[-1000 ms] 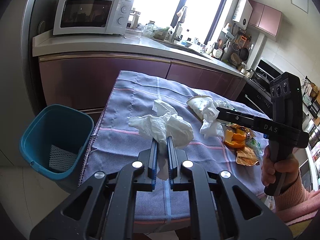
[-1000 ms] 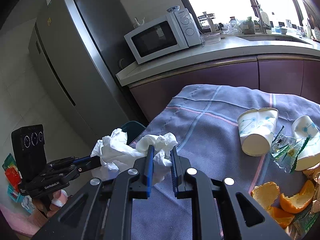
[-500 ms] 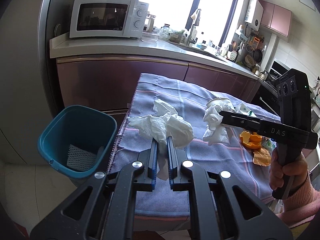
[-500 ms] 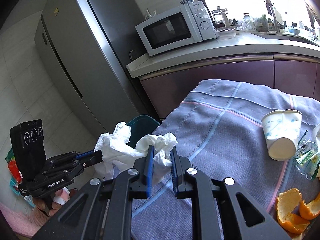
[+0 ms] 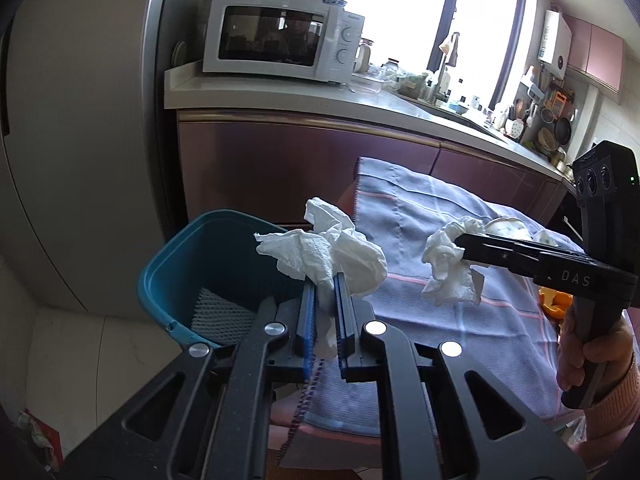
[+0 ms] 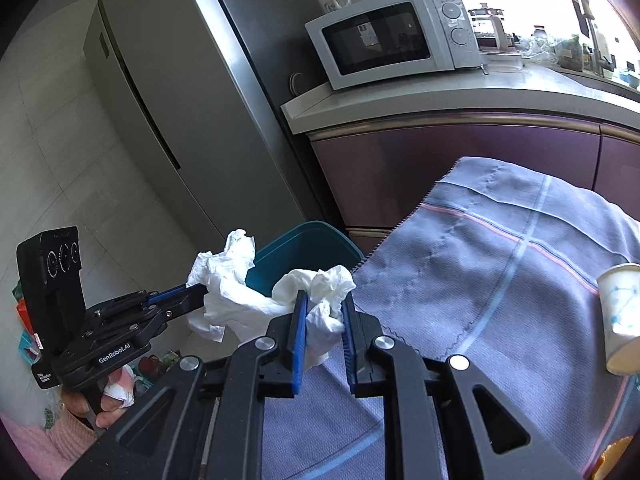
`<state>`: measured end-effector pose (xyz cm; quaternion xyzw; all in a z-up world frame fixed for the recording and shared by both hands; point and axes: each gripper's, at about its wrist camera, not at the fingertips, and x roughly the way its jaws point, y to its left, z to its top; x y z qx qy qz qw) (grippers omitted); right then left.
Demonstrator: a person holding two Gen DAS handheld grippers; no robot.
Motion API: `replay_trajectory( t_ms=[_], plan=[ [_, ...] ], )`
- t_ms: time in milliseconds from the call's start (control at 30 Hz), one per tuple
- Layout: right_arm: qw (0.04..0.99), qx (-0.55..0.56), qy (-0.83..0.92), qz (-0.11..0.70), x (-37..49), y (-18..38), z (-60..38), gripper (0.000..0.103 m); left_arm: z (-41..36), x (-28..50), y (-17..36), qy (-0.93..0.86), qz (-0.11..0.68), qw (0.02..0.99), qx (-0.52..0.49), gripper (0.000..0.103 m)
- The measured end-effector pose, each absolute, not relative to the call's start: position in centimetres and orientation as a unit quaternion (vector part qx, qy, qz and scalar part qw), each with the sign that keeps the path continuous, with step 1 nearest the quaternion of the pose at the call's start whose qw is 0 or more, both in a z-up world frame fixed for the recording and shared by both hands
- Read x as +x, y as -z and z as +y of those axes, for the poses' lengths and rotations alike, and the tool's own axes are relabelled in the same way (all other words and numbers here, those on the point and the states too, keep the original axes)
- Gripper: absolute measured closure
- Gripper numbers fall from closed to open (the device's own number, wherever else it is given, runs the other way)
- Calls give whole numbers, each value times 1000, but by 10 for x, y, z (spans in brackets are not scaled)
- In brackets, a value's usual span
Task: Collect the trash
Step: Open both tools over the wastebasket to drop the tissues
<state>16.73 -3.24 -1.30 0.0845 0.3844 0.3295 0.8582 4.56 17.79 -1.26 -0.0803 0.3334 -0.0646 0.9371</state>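
One crumpled white tissue [image 5: 320,256] sits pinched in the left gripper [image 5: 323,312], whose jaws are almost closed on it. It hangs at the rim of the blue bin [image 5: 192,268], ready to drop in. The right gripper [image 6: 323,320] squeezes a second tissue wad [image 6: 320,300] the same way, over the purple cloth [image 6: 500,280]. Both wads look soft, thin and wrinkly. A paper cup [image 6: 620,316] lies on the cloth.

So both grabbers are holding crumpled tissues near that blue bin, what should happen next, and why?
Probably carry the left gripper a little further until its tissue hangs squarely over the bin, then let go. That tissue is clamped between the fingers and already overlaps the bin's rim, while the right gripper and its tissue seem to sit at the tablecloth edge, so it would likely follow.
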Motion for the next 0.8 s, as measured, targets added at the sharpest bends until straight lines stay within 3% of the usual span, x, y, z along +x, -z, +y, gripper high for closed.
replay_trajectory(
  t_ms=[800],
  plan=[
    [818, 4, -322, 477, 255, 70, 88, 87, 239, 131, 98, -22, 411, 905, -106, 93]
  ],
)
